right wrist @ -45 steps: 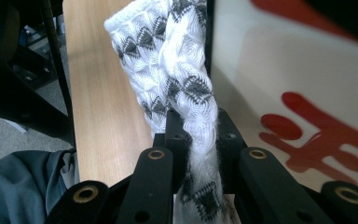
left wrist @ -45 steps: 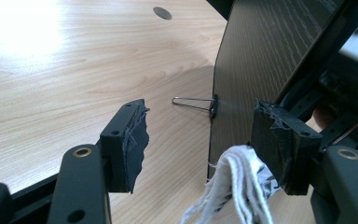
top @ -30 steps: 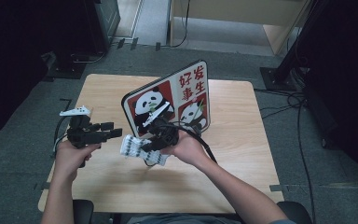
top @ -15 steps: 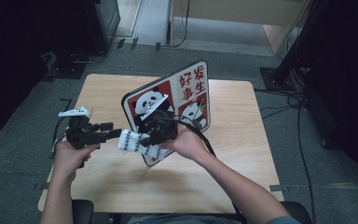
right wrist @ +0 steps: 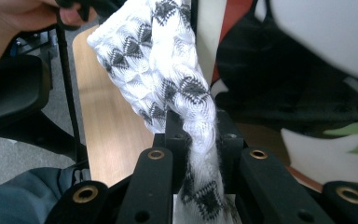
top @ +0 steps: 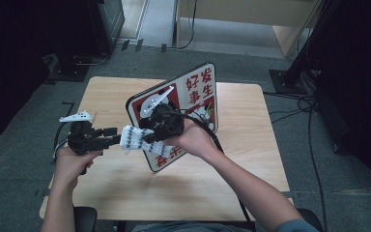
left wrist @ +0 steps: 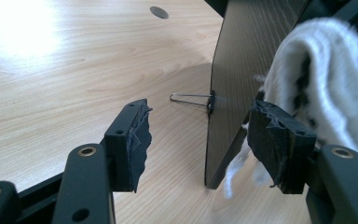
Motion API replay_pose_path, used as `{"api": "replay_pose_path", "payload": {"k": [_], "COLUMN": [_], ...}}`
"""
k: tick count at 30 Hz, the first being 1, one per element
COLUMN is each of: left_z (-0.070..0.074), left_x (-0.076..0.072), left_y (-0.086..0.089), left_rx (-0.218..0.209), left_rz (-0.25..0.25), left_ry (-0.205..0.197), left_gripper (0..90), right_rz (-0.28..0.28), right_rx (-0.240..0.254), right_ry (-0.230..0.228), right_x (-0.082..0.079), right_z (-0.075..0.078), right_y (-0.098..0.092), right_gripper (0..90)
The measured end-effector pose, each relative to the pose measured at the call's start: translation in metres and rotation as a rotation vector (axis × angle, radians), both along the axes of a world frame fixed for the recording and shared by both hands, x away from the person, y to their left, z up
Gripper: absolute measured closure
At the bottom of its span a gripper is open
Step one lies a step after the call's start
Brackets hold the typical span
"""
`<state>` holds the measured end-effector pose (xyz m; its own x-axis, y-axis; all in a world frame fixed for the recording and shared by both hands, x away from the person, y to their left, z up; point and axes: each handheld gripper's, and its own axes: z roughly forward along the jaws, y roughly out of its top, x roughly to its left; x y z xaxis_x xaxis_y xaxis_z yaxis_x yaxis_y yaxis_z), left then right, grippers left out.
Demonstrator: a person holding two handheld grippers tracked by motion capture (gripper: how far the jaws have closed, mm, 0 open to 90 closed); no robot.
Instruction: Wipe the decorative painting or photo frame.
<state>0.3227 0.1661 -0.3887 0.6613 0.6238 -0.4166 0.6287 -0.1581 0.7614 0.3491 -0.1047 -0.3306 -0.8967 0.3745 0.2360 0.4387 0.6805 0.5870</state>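
Observation:
A white knitted cloth (top: 134, 137) with a black pattern hangs in the air in front of a standing panda sign board (top: 193, 96). My right gripper (top: 149, 139) is shut on it; in the right gripper view the cloth (right wrist: 168, 70) runs up from between the closed jaws of my right gripper (right wrist: 198, 135). My left gripper (top: 113, 137) points at the cloth's left end. Its jaws stand open and have just closed a little. In the left gripper view of that gripper (left wrist: 205, 144), the cloth (left wrist: 317, 70) bulges beside the right pad, not pinched.
The board (left wrist: 247, 46) stands edge-on on the wooden table (left wrist: 51, 70), with a wire binder clip (left wrist: 191, 98) on its edge. A chair (right wrist: 9, 93) shows below the table's near side. Cables and dark equipment lie on the floor around the table (top: 251, 154).
My right hand has risen with the cloth, lifting it off the table toward the left gripper's tips. The left hand has stayed in place.

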Motion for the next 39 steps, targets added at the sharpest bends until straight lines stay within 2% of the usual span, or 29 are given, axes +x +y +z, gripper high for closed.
{"api": "replay_pose_path", "payload": {"k": [8,14,19,24,31,35,39], "left_z": [0.0,0.0,-0.001,-0.001,0.007,0.01,0.013], "left_x": [-0.001,-0.002,-0.003,-0.004,-0.008,-0.009,-0.009], "left_y": [0.001,0.001,-0.002,-0.005,-0.009,-0.013,-0.019], "left_rx": [-0.012,-0.011,0.0,-0.011,-0.034,-0.042,-0.047], "left_rz": [-0.006,-0.011,-0.045,-0.051,-0.046,-0.05,-0.055], "left_ry": [-0.011,-0.016,-0.022,-0.025,-0.044,-0.034,-0.041], "left_gripper": [41.1,42.7,46.1,47.6,48.7,52.0,56.1], "right_rz": [-0.009,-0.007,0.004,0.005,-0.004,-0.003,-0.016], "right_rx": [0.012,0.035,0.054,0.069,0.09,0.096,0.11], "right_ry": [-0.025,-0.025,-0.049,-0.073,-0.076,-0.079,-0.082], "right_x": [0.002,0.006,0.008,0.01,0.014,0.017,0.02], "right_z": [0.02,0.033,0.046,0.06,0.073,0.079,0.087], "right_y": [0.003,0.002,0.002,0.004,0.004,0.002,-0.001], "right_gripper": [81.1,81.1,80.9,80.9,80.9,80.9,80.9]}}
